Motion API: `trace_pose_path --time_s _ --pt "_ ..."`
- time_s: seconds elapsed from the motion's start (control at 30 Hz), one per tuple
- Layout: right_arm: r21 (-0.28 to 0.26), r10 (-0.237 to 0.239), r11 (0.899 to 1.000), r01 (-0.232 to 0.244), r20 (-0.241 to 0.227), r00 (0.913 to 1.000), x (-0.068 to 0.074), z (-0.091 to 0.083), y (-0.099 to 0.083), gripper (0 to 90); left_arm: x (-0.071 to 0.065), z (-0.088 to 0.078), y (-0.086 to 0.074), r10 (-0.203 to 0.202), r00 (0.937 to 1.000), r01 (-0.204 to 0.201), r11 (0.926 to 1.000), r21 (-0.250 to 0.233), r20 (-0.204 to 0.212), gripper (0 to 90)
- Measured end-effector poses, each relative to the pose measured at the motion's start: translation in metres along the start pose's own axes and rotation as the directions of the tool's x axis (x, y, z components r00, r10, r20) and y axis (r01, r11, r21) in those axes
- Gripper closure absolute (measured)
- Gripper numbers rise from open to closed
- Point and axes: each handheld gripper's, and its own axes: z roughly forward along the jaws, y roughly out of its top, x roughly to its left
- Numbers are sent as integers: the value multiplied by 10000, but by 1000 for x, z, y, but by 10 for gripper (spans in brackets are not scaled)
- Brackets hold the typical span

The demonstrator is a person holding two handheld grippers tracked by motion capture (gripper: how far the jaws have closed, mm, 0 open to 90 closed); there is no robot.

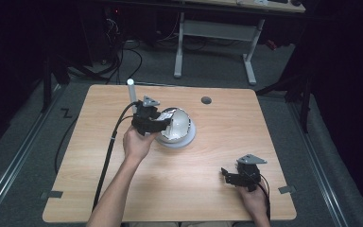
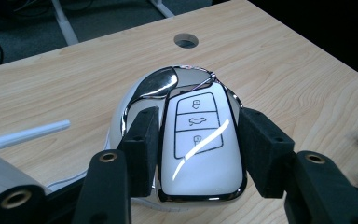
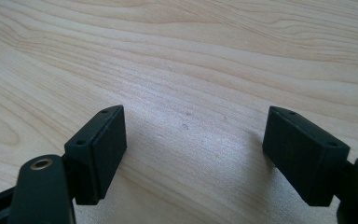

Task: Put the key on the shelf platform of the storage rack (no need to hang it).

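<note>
A glossy white car key fob (image 2: 198,144) with a chrome rim and three button icons lies on a rounded white base (image 1: 182,137) near the middle of the table. My left gripper (image 2: 198,140) is shut on the key fob, one pad pressed against each long side. In the high view the left gripper (image 1: 152,120) reaches the fob (image 1: 176,122) from the left. My right gripper (image 1: 231,176) rests low near the table's front right, open, with bare wood between its pads (image 3: 98,149).
A white rod (image 1: 131,92) stands just behind the left gripper. A round cable hole (image 1: 206,100) sits in the wooden table (image 1: 99,156) beyond the fob. Desk legs and cables lie on the floor behind.
</note>
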Motion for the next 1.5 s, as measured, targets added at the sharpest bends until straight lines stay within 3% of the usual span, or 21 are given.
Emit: trace_pose_path --time_s 0.73,0.93,1.07,1.2,1.3,1.5 --pt "-8 -26 10000 26 5 10000 0 0 0 219 9 33 -15 -161 9992 155 9998 -160 -373 503" --pt "-9 -31 10000 31 8 10000 0 0 0 219 9 39 -19 -42 9990 32 9997 -237 -446 503" --pt "-5 -31 10000 31 15 10000 0 0 0 219 7 41 -23 263 9984 -274 9994 -210 -503 502" --pt "-9 -38 10000 38 14 10000 0 0 0 219 3 41 -28 395 9986 -398 9992 -78 -338 503" --pt "4 -40 10000 40 16 10000 0 0 0 220 3 46 -35 568 9974 -563 9983 123 -440 502" --pt "4 -36 10000 36 20 10000 0 0 0 220 5 55 -41 458 9978 -445 9986 288 -472 502"
